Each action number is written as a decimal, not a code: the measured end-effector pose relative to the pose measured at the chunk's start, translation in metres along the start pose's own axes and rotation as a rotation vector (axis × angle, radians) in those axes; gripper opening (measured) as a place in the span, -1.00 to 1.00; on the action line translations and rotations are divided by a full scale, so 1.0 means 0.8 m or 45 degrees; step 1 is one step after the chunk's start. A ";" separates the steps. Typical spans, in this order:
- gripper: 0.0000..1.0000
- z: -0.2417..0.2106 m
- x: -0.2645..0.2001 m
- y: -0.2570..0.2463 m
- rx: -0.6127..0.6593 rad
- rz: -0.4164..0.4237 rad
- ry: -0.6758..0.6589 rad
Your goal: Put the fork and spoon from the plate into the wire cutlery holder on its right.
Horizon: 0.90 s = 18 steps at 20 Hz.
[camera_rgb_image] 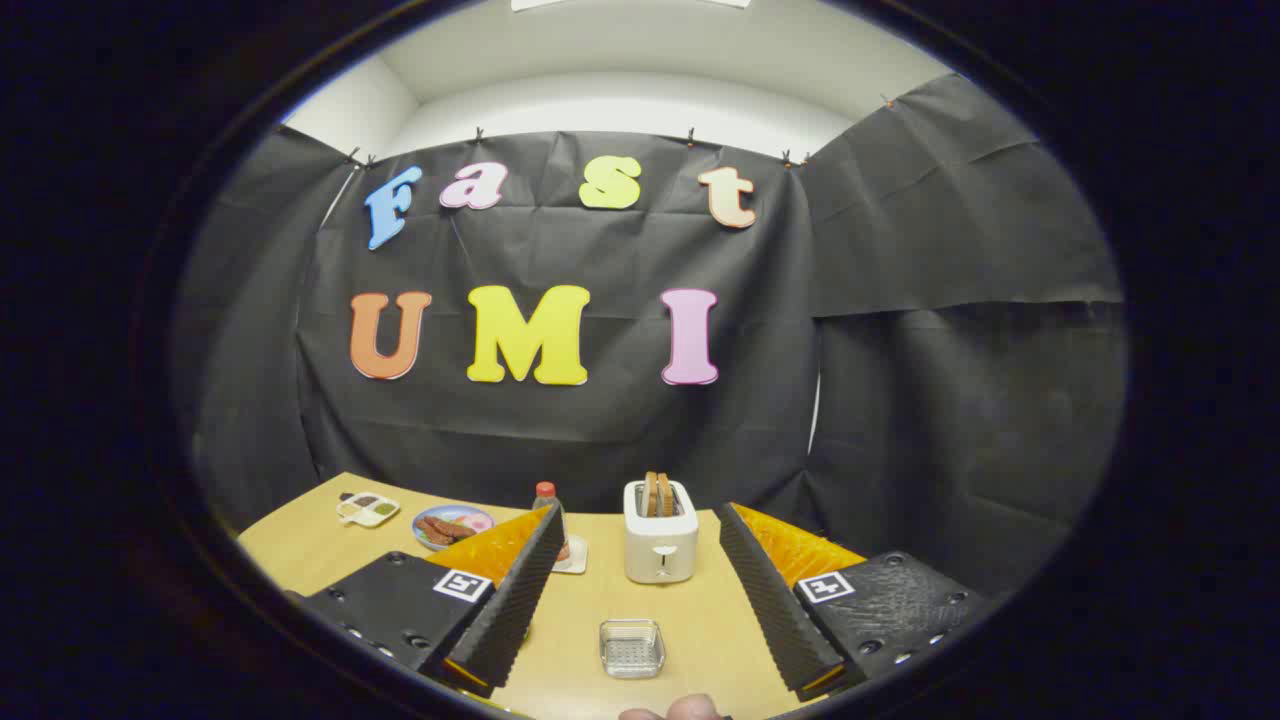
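The gripper (640, 560) is held wide open above the table (700, 620), nothing between its fingers. Between them, nearest, sits a small clear square dish (632, 648), apparently empty. Beyond it stands a white toaster (660, 535) with bread slices in its slots. Left of that, a bottle (546, 497) is partly hidden by the left finger, then a plate (452, 526) with food, and a small divided tray (367, 509) farthest left.
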State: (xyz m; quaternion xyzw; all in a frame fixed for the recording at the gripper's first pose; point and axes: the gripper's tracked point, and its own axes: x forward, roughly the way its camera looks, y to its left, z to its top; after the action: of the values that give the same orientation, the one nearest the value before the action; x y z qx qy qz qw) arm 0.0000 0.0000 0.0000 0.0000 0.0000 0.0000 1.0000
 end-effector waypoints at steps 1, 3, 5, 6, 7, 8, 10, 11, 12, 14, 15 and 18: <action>0.90 0.003 0.002 0.002 0.000 0.005 -0.003; 0.90 0.003 0.006 0.007 0.004 0.018 0.006; 0.90 0.002 0.009 0.010 -0.006 0.030 0.021; 0.90 0.000 0.010 0.012 -0.005 0.038 0.032; 0.90 0.000 0.011 0.015 -0.004 0.046 0.044; 0.90 -0.002 0.012 0.016 -0.002 0.051 0.054; 0.90 -0.001 0.013 0.018 -0.005 0.054 0.058; 0.90 0.001 0.014 0.019 -0.008 0.057 0.058; 0.90 0.002 0.015 0.021 -0.010 0.061 0.057; 0.90 0.004 0.017 0.027 -0.013 0.073 0.061; 0.90 0.004 0.019 0.032 -0.019 0.085 0.067; 0.90 -0.004 0.023 0.048 -0.043 0.111 0.097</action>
State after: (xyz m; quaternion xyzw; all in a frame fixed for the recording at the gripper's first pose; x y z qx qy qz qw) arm 0.0180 0.0387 -0.0036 -0.0170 0.0381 0.0436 0.9982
